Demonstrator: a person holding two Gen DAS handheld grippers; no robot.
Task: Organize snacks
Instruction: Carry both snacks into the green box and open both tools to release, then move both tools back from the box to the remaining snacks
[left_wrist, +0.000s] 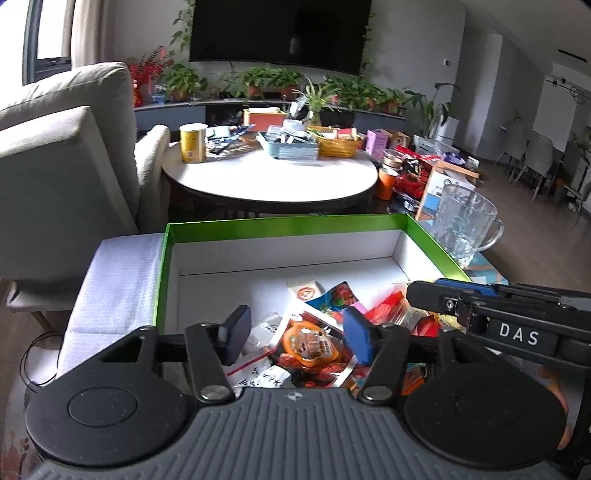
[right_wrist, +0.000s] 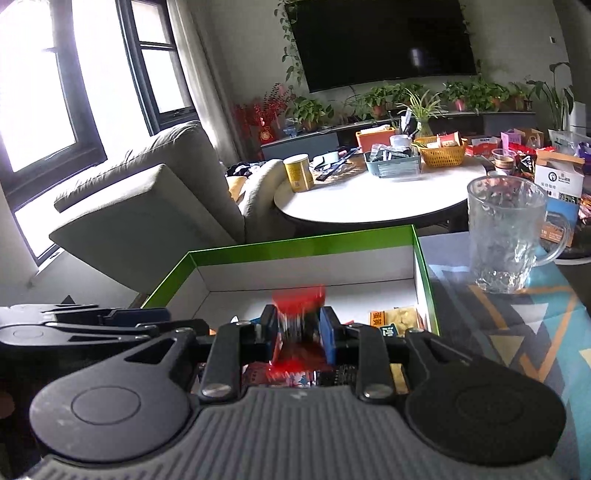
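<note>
A green-rimmed box (left_wrist: 280, 221) with white inner walls holds a heap of snack packets, among them a round orange one (left_wrist: 309, 345). My left gripper (left_wrist: 297, 338) hovers over that heap, open, with no packet touching its blue pads. My right gripper (right_wrist: 299, 332) is over the same box (right_wrist: 295, 242). A red packet (right_wrist: 298, 299) sits blurred between its sharp blue pads and looks loose, so I read these jaws as open. Yellow packets (right_wrist: 400, 317) lie in the box's right corner. The right gripper (left_wrist: 424, 295) also shows at the right of the left wrist view.
A glass mug (right_wrist: 506, 236) stands right of the box on a patterned cloth (right_wrist: 498, 332). Behind is a round white table (left_wrist: 269, 173) crowded with baskets, a yellow can and boxes. A grey armchair (left_wrist: 62, 166) is at left, and a white foam sheet (left_wrist: 114, 284) lies beside the box.
</note>
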